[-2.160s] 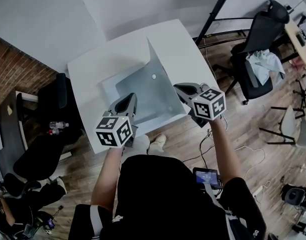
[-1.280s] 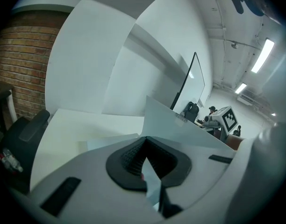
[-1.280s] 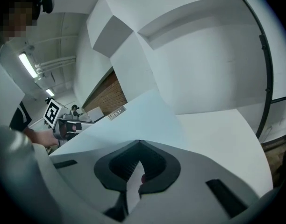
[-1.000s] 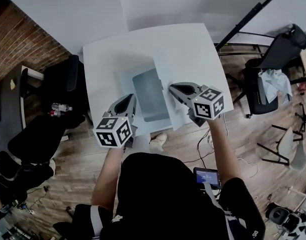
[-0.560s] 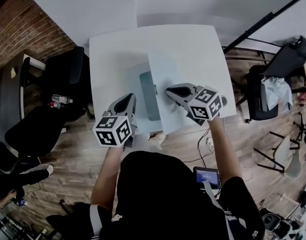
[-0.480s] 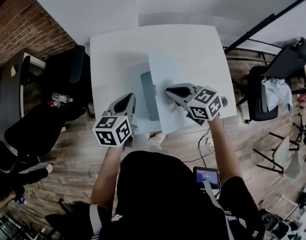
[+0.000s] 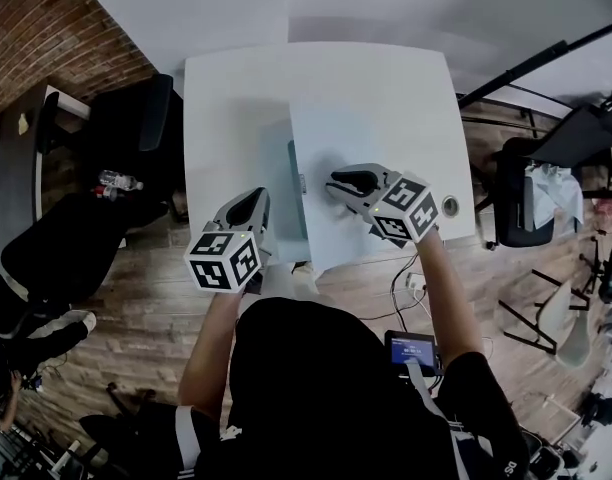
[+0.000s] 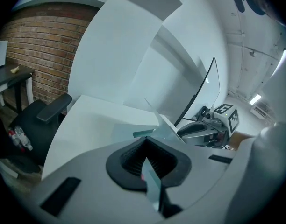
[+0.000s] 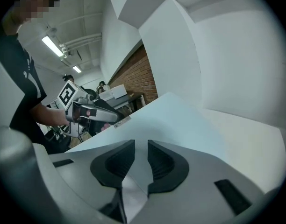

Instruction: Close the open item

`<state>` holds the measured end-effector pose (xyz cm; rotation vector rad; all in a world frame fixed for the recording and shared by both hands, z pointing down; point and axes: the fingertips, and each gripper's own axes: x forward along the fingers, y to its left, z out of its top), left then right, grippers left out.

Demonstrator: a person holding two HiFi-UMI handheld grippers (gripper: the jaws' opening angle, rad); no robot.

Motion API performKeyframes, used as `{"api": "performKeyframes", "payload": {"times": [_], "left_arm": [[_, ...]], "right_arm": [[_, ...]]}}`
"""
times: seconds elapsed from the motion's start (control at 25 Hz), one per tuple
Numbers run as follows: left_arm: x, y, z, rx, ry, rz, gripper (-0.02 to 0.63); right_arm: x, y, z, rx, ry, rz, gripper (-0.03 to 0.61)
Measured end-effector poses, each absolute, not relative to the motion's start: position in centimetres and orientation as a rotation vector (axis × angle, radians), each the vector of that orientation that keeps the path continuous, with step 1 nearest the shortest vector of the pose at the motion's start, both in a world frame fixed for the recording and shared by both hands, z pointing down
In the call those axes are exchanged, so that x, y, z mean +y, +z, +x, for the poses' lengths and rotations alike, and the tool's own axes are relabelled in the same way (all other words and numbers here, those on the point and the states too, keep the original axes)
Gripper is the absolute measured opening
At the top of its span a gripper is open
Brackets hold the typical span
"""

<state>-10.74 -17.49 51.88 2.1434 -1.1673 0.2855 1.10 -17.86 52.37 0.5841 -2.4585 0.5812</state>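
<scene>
Lying nearly shut on the white worktop (image 7: 236, 98), the pale folder (image 7: 376, 208) has its lower leaf's edge clamped in the left gripper (image 7: 258, 200) fingers (image 8: 129, 158), while the right gripper (image 7: 336, 182) fingers (image 9: 116, 164) have just been opening, narrowly apart with the top cover's edge between them.
</scene>
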Motion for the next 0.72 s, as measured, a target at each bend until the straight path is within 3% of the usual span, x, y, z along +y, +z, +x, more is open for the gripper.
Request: {"api": "performKeyframes", "payload": {"times": [0.44, 0.72], "left_arm": [[-17.0, 54.9, -12.7, -1.198, 0.278, 2.052, 0.011], [-16.8, 56.4, -13.7, -1.225, 0.254, 2.016, 0.011]], "right_arm": [[-18.4, 54.0, -0.1, -2.419, 0.526, 0.548, 0.138], [-18.7, 54.8, -0.4, -2.403, 0.49, 0.544, 0.226]]}}
